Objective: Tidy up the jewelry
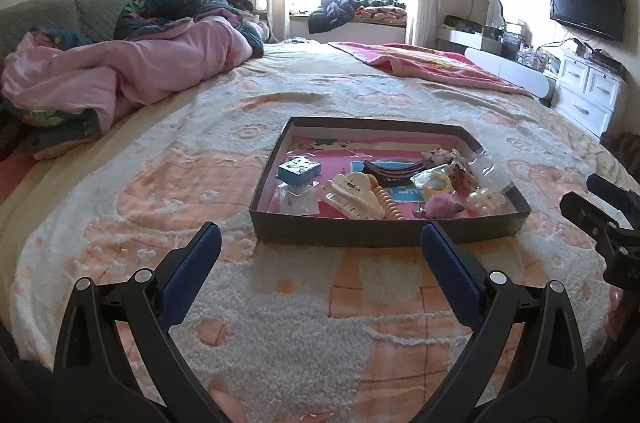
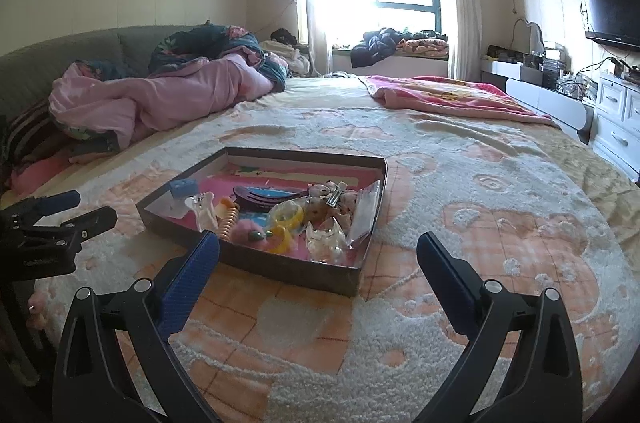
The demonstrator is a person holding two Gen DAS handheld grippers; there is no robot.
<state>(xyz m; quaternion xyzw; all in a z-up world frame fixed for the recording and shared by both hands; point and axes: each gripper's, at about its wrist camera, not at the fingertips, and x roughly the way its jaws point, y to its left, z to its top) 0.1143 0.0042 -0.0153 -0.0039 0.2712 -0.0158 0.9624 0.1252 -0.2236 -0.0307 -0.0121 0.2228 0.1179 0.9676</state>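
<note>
A shallow dark cardboard tray (image 1: 384, 235) lies on the bed and holds several hair and jewelry pieces: a cream claw clip (image 1: 352, 197), a dark curved clip (image 1: 394, 170), a small blue box (image 1: 299, 170), a pink pompom (image 1: 440, 204), pearl pieces (image 1: 486, 201) and clear bags. The tray (image 2: 280, 265) also shows in the right wrist view, with yellow rings (image 2: 286, 217) and a clear bag (image 2: 364, 215). My left gripper (image 1: 320, 239) is open and empty just before the tray's near wall. My right gripper (image 2: 318, 249) is open and empty near the tray's right corner.
The bed is covered by a fluffy cream and peach blanket (image 1: 280, 323). A crumpled pink quilt (image 1: 132, 71) lies at far left, a pink blanket (image 1: 432, 63) at far right. White drawers (image 1: 588, 91) and a wall television (image 1: 586, 3) stand beyond the bed's right edge.
</note>
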